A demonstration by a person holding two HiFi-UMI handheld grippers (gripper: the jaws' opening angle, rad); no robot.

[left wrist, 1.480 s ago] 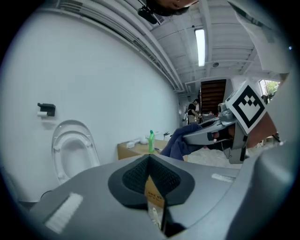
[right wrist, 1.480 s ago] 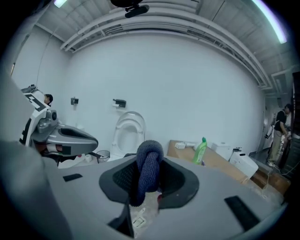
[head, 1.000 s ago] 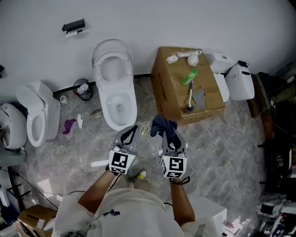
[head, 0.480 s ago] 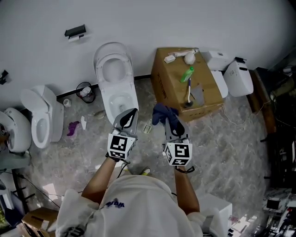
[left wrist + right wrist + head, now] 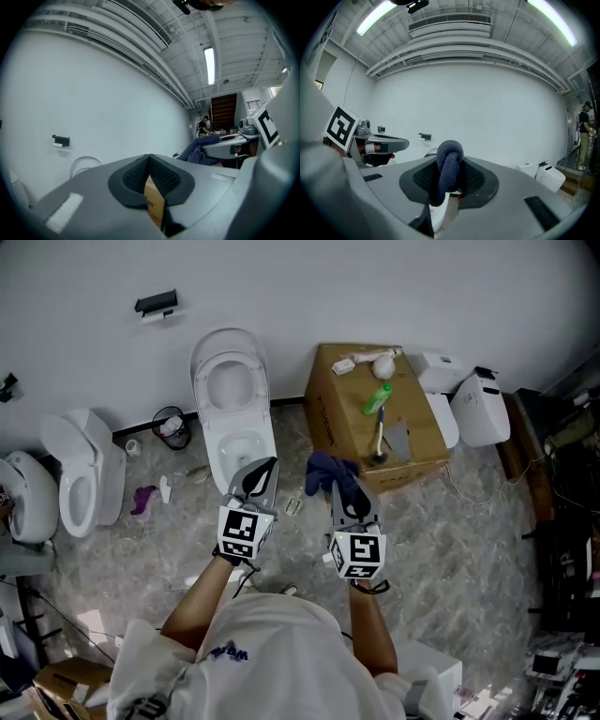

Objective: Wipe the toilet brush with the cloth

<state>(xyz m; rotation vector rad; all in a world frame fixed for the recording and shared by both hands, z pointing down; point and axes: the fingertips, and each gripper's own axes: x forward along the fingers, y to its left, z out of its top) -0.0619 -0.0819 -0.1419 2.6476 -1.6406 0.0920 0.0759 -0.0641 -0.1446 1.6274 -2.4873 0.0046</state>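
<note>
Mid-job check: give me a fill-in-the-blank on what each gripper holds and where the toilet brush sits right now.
1. The right gripper is shut on a dark blue ____.
2. The left gripper holds nothing, and its jaws are ____.
3. The toilet brush stands upright on top of a cardboard ____.
4. The bottle lying just beyond the brush is ____ in colour.

Missing words: cloth; shut; box; green.

The dark blue cloth (image 5: 328,476) is bunched up near the middle. The toilet brush (image 5: 382,439) stands on its dark base, at two o'clock from it.
</note>
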